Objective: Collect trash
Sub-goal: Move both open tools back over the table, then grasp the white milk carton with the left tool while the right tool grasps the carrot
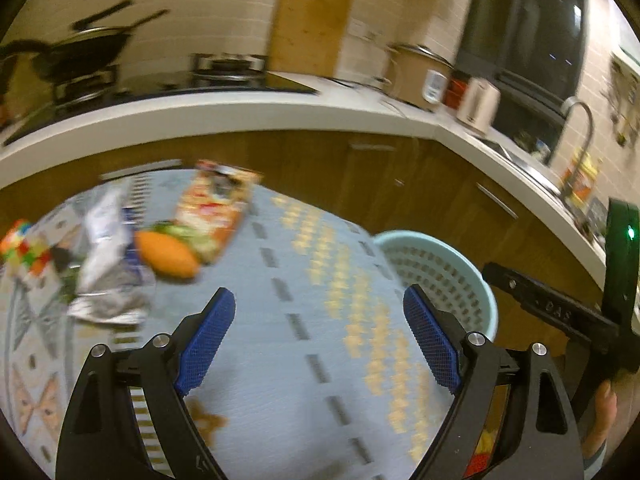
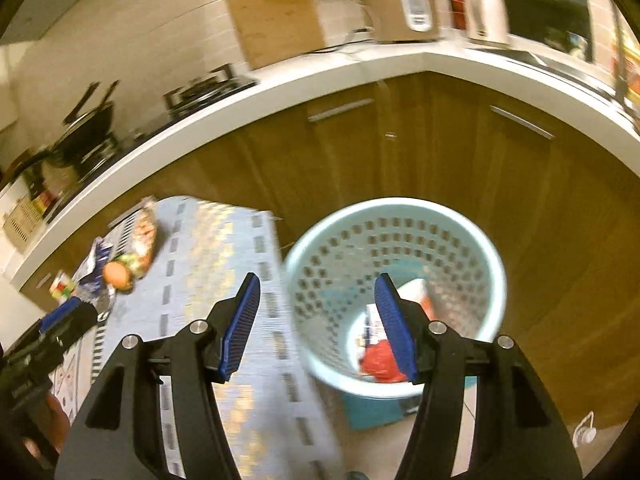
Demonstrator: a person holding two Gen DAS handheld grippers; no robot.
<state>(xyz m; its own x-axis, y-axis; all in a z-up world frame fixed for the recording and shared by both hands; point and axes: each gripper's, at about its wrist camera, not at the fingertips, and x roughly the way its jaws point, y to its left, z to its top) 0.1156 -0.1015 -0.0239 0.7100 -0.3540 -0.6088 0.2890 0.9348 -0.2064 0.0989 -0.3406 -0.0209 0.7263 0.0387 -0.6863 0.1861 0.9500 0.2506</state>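
Observation:
A pale blue perforated trash basket (image 2: 472,240) stands on the floor by the wooden cabinets, with red and white wrappers (image 2: 380,360) inside. It also shows in the left wrist view (image 1: 460,264). My right gripper (image 2: 316,324) is open and empty above the basket's near rim. My left gripper (image 1: 320,336) is open and empty above the patterned cloth (image 1: 304,280). Trash lies at the cloth's far left: a crumpled silver wrapper (image 1: 108,280), an orange snack bag (image 1: 216,208), an orange item (image 1: 168,256) and a colourful cube (image 1: 24,248).
A white L-shaped counter (image 1: 240,112) with wooden cabinets (image 2: 440,152) runs behind. On it stand a stove with a wok (image 1: 80,56), a cutting board (image 1: 308,24), a rice cooker (image 1: 416,76), a kettle (image 1: 478,106) and a sink faucet (image 1: 580,128).

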